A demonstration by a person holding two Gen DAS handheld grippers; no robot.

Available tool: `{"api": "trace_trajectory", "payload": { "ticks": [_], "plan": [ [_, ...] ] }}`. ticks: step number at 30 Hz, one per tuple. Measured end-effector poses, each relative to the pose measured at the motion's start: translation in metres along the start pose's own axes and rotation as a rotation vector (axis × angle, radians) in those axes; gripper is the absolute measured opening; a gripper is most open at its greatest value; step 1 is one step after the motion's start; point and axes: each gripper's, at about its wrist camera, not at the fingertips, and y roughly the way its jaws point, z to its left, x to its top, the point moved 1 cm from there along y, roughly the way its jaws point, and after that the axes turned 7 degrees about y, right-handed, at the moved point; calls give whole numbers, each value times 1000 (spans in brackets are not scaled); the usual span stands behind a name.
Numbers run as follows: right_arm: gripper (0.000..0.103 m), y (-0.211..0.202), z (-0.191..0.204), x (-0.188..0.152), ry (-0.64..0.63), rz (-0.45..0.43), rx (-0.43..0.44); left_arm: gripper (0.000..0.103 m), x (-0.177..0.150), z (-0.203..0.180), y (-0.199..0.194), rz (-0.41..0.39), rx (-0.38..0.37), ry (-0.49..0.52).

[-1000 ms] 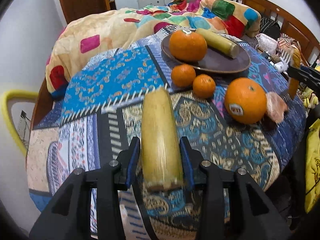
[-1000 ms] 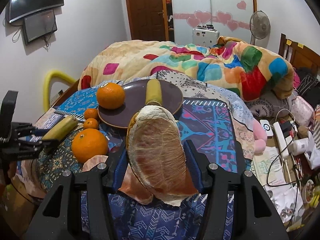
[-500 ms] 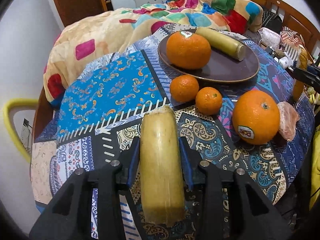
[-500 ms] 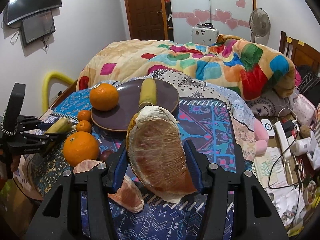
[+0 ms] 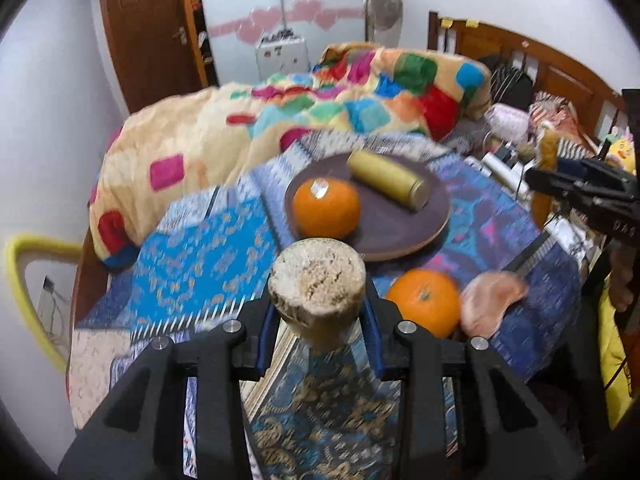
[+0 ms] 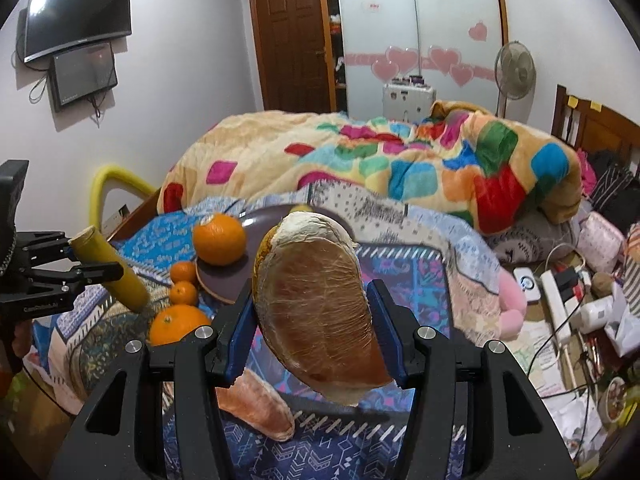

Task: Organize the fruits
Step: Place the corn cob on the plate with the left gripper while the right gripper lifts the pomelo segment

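Both hands are loaded right now, which is where the risk is. The left gripper (image 5: 318, 316) has its fingers clamped on a yellow-green sugarcane-looking stalk piece (image 5: 317, 292), lifted clear of the patterned bed cover (image 5: 192, 256) and tipped end-on toward the camera, so it sticks out past the pads and could pivot or slip if the hand swings. The right gripper (image 6: 314, 332) has its fingers closed about halfway on a big peeled pomelo segment (image 6: 316, 308), which looks soft and membrane-y, so I'd guess squeezing harder tears it and going looser drops it. The brown plate (image 5: 384, 236) already holds a big orange (image 5: 326, 208) and another stalk piece (image 5: 386, 178), both round, so a bump could roll them off. The other orange (image 5: 424, 300) and a loose pomelo segment (image 5: 492, 300) sit near the bed edge too.
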Motion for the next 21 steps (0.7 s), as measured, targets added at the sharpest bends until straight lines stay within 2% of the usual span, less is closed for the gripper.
{"api": "trace_trajectory", "payload": {
  "ticks": [5, 9, 21],
  "plan": [
    [51, -2, 0, 8, -1, -21, -7, 37, 24, -12, -1, -57, -43, -1],
    [51, 1, 0, 14, -9, -33, -13, 37, 40, -22, 8, -70, -61, 14],
    [51, 27, -3, 27, 0, -39, 11, 37, 68, -36, 69, 2, -150, -5]
  ]
}}
